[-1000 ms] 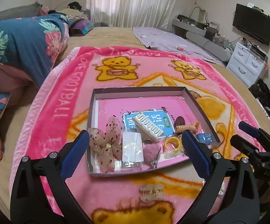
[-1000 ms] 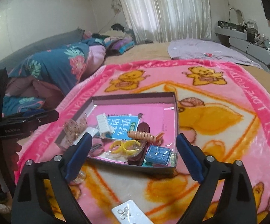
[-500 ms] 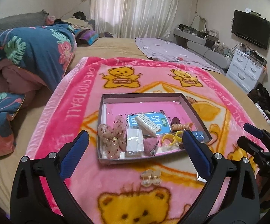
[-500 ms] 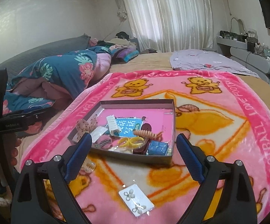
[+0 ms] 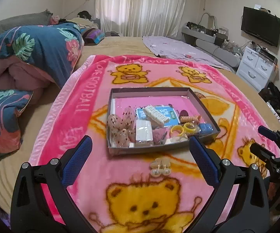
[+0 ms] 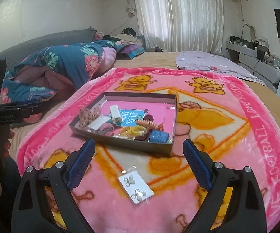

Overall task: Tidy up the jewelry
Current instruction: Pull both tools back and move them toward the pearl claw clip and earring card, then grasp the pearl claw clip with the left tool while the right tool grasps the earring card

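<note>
Fingers of the left gripper [image 5: 140,162] stand wide apart and hold nothing; the right gripper [image 6: 139,160] is spread the same way, also empty. Both hover above a pink bear-print blanket [image 5: 93,89] laid over the bed [image 5: 120,44].

Just beyond the tips of both pairs sits the shallow grey tray [image 5: 149,90], holding the jewelry in a crowded near half: a dotted gauze bow [image 5: 120,126] toward the left finger, a white card packet [image 5: 143,132] beside it, a white hair comb [image 5: 155,114] lying across a blue card [image 5: 171,116], an orange coil tie [image 5: 188,118], 2 yellow rings [image 5: 184,128] and a blue box [image 5: 205,128] toward the right finger.

Between the left gripper's fingers, short of the tray's near wall and apart from it, a pair of pearl earrings [image 5: 160,168] lies loose on the blanket. Between the right gripper's fingers, a clear bag of small earrings on a card [image 6: 136,187] lies flat, also outside the tray.

A rumpled floral duvet [image 5: 33,58] is heaped well off to the left, apart from the tray.
</note>
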`<state>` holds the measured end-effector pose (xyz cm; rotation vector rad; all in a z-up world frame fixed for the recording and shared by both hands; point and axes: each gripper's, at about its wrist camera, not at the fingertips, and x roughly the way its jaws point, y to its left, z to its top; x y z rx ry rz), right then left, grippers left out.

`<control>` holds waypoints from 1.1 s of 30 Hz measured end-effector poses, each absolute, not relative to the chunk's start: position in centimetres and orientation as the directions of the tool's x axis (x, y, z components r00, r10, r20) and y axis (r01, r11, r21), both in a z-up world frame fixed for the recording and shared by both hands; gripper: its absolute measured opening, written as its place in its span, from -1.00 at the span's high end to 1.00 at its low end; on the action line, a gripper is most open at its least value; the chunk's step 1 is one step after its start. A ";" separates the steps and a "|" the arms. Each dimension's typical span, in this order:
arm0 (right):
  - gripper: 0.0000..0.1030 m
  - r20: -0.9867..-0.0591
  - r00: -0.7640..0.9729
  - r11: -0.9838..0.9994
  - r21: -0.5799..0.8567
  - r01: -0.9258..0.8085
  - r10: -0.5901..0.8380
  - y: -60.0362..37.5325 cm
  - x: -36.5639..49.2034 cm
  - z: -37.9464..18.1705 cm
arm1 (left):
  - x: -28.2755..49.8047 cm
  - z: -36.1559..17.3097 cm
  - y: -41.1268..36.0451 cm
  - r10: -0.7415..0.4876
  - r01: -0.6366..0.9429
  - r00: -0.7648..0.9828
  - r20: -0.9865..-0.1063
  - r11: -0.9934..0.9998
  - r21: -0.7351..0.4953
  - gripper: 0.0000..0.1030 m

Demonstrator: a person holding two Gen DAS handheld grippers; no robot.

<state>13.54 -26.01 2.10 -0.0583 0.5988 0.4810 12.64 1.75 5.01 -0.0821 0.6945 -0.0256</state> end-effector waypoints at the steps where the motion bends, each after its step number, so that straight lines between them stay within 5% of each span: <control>1: -0.77 -0.557 0.719 0.889 0.081 -0.452 0.416 -26.0 13.4 2.0 | 12.5 4.9 1.7 -0.051 -0.004 0.766 -0.641 0.996 -0.084 -0.81; 24: -0.75 -0.805 0.515 0.851 -0.025 -0.524 0.293 -21.8 16.0 -7.6 | 13.9 -3.1 0.6 -0.069 0.030 0.637 -0.768 0.997 -0.064 -0.81; 29: -0.27 -0.834 0.464 0.841 -0.001 -0.541 0.297 -21.5 16.4 -8.8 | 14.6 -4.5 0.0 -0.086 0.049 0.615 -0.784 0.996 -0.070 -0.81; 31: 0.07 -0.832 0.450 0.832 0.024 -0.555 0.324 -21.5 16.2 -8.6 | 14.9 -4.9 -0.3 -0.095 0.057 0.608 -0.788 0.995 -0.076 -0.81; 33: 0.14 -0.829 0.440 0.836 0.059 -0.546 0.346 -21.8 16.4 -8.5 | 15.2 -5.3 -0.7 -0.101 0.062 0.604 -0.791 0.995 -0.080 -0.81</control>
